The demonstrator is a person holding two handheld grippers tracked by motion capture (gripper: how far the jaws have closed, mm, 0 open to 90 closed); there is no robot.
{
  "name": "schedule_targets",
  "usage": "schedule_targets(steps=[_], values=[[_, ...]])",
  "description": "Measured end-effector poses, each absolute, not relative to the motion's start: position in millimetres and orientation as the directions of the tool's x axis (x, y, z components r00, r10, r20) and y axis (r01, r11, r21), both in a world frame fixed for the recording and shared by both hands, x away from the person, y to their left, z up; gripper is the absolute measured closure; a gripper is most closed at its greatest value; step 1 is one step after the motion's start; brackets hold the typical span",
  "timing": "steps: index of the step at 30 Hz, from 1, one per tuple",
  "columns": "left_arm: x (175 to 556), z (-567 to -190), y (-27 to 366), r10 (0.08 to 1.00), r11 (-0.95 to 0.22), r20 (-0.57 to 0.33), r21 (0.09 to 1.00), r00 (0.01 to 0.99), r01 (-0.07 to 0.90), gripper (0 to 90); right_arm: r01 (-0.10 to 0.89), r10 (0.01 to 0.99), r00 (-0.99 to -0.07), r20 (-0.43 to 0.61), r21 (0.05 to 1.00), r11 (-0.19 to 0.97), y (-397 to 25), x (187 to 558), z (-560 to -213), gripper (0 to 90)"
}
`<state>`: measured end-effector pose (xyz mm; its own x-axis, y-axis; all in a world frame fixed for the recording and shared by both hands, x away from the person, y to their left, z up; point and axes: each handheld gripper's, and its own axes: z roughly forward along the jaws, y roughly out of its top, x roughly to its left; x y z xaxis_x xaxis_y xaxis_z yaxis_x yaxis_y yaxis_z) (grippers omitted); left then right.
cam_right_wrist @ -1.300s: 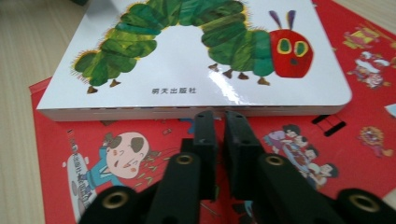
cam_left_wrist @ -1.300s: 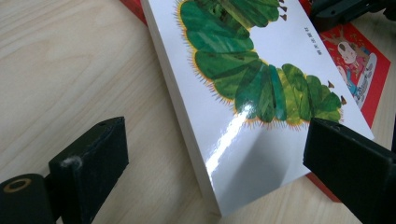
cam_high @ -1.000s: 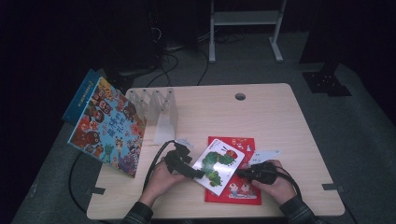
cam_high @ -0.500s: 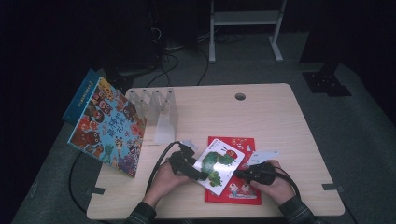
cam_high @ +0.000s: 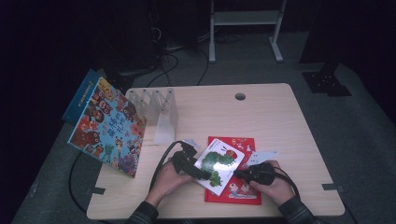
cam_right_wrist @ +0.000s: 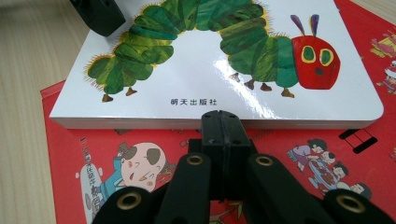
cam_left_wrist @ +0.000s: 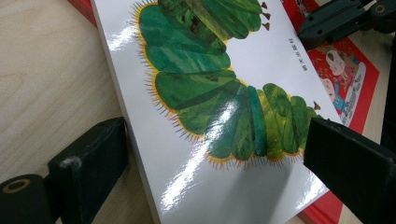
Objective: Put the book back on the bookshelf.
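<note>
1. White glossy board book, caterpillar cover [cam_high: 219, 164]: lay askew atop red picture book [cam_high: 243, 189], near front edge of wooden table [cam_high: 280, 121]. Its left edge overhung the red one, onto bare wood.
2. Left gripper [cam_left_wrist: 215, 154]: jaws spread wide, straddling the caterpillar book's near corner, one jaw on the wood side, one over the cover. Not clamped on anything.
3. Right gripper [cam_right_wrist: 223, 122]: jaws pressed together, tips touching the book's spine-side edge; nothing between them.
4. Step, as judged: taking hold of the top book. To do well: brace w/ right tips against the edge, slide left lower jaw under the overhang, close near the corner, lift level so red book isn't dragged.
5. Rest: clear divider rack [cam_high: 159, 109] and large colourful book [cam_high: 109, 126], far left, well apart.
</note>
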<state>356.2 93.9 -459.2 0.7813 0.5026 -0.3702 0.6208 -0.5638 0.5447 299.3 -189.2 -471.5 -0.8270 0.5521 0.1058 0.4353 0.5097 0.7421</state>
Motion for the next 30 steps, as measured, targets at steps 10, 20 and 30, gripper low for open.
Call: schedule_targets(steps=[10,20,30], values=[[353.2,-442.5,96.6,0.508,-0.517,-0.366,0.594,0.779,0.616,6.5,0.45,0.562,-0.819,0.118,0.74,0.5,-187.6,299.2,-471.4,88.9],[351.2,-425.0,103.8,0.506,-0.479,-0.352,0.645,0.787,0.596,6.4,0.448,0.563,-0.819,0.114,0.74,0.501,-179.2,303.1,-471.3,88.8],[347.9,-410.8,108.5,0.49,-0.442,-0.355,0.686,0.796,0.578,6.6,0.445,0.563,-0.818,0.119,0.75,0.489,-173.3,310.9,-472.8,88.8]])
